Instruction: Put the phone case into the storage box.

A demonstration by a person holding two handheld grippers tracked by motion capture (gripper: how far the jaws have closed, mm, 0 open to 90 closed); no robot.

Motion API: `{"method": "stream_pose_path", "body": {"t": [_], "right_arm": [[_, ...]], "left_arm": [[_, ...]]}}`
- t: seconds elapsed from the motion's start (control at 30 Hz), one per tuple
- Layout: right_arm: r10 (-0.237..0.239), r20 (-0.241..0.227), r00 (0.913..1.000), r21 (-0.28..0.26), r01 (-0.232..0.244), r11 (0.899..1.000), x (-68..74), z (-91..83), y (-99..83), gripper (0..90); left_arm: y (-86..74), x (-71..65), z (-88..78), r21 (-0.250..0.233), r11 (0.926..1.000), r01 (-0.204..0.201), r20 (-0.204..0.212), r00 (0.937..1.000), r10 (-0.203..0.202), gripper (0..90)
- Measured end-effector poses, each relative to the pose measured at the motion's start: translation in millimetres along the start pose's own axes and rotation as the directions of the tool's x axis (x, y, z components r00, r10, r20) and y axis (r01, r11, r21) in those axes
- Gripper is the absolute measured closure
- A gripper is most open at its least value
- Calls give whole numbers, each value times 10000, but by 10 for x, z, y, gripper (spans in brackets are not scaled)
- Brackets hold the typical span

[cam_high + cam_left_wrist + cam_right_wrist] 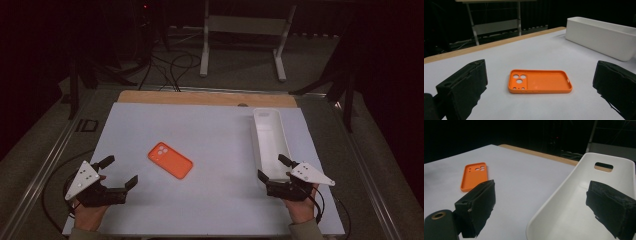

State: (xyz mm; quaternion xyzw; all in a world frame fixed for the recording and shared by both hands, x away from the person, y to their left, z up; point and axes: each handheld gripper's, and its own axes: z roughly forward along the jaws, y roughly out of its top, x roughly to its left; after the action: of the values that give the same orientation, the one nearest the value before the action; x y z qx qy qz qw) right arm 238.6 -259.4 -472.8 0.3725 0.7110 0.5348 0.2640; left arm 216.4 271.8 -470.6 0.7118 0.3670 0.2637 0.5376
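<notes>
Holding both tongs released, your left tongs (119, 172) face the orange case (170, 160); your right tongs (272, 167) straddle the tray's (260, 131) near rim. Nothing is gripped yet. Next, likely advance the left and clench on the case's edges.

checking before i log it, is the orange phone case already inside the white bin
No, the orange phone case lies flat on the table, apart from the white bin.

One camera looks down from above; two ride low, sharing the orange phone case (539, 81).
</notes>
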Motion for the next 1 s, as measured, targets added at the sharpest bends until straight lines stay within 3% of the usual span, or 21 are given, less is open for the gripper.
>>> {"method": "stream_pose_path", "body": {"t": [0.33,0.5,0.83,1.0], "right_arm": [[-72,70,9999,91,71,9999,13,20,-4,89],[37,65,10000,64,-37,10000,4,12,-13,89],[55,115,9999,53,-55,10000,2,10,-18,89],[137,96,9999,102,-138,9999,-1,16,-29,90]], "left_arm": [[10,14,-9,-24,9999,105,-61,9999,-105,2],[41,16,-26,-302,9989,347,-11,9994,-347,4],[91,-9,-2,-208,9994,269,-132,9995,-271,7],[101,-65,78,95,9999,54,-57,10000,-54,7]]}}
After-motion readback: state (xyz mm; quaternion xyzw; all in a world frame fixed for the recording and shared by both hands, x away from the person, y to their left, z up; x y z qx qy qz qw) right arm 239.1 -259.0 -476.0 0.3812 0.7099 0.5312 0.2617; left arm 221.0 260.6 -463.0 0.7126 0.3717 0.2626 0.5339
